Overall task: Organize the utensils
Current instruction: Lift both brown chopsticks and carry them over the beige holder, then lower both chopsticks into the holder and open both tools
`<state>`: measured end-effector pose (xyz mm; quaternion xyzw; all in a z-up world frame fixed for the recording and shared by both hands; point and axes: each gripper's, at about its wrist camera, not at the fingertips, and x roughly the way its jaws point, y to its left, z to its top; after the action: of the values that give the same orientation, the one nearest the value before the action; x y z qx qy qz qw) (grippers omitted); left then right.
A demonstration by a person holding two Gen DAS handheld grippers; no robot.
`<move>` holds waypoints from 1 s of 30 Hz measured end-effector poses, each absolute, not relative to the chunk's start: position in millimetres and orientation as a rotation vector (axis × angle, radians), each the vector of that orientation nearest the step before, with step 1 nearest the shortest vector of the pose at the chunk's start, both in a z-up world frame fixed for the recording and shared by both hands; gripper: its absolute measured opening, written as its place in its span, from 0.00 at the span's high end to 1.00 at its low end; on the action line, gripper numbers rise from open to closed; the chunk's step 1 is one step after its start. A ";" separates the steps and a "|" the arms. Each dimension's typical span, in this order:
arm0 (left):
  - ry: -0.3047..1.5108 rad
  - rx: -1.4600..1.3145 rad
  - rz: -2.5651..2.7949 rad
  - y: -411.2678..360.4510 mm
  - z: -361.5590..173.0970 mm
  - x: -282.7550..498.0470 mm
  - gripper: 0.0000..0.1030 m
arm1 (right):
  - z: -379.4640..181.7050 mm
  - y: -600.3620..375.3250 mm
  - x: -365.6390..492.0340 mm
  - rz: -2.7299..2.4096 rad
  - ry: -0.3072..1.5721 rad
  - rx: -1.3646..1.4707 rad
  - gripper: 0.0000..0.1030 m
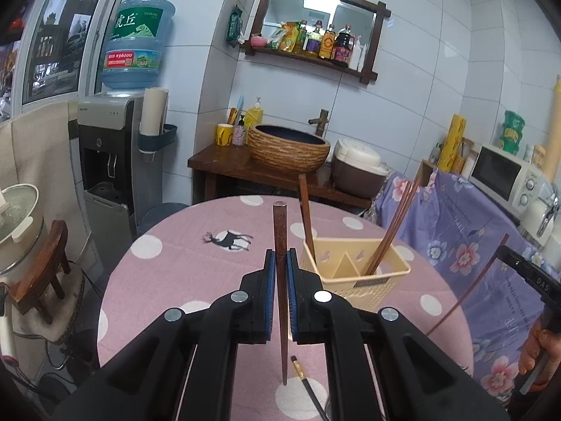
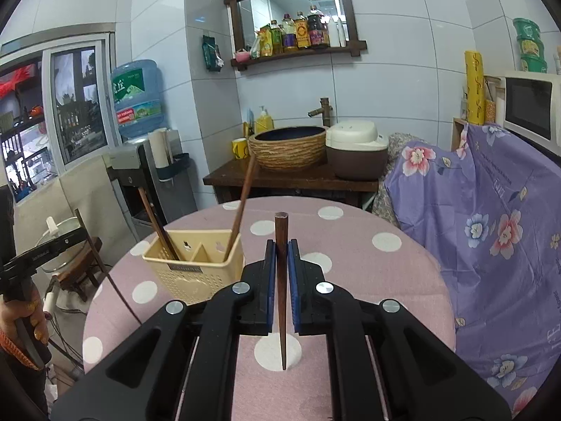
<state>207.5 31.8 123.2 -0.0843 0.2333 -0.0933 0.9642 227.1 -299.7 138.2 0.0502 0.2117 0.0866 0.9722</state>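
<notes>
My left gripper (image 1: 280, 258) is shut on a dark wooden chopstick (image 1: 280, 231), held upright above the pink dotted table (image 1: 182, 245). My right gripper (image 2: 280, 247) is shut on another dark chopstick (image 2: 281, 235), also upright over the table. A cream plastic utensil caddy (image 1: 354, 273) stands just right of the left gripper; it also shows in the right wrist view (image 2: 196, 263), left of the right gripper. It holds several chopsticks (image 1: 392, 231). The right gripper with its chopstick shows at the far right of the left view (image 1: 526, 270). A black pencil (image 1: 305, 382) lies on the table under the left gripper.
A wooden stand with a woven basin (image 1: 289, 147) and a rice cooker (image 1: 357, 165) is behind the table. A purple flowered cloth (image 2: 491, 228) covers furniture on the right, with a microwave (image 2: 531, 105) on it. A water dispenser (image 1: 108, 161) stands at the left.
</notes>
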 end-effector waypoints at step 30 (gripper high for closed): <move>0.449 -0.148 -0.212 -28.2 129.7 263.8 0.93 | 157.4 -235.9 304.4 0.183 0.407 0.164 0.92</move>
<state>263.8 -28.2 129.7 -0.0733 0.2221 -0.1050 0.9666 304.4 -235.9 157.4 0.0813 0.2017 0.0907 0.9718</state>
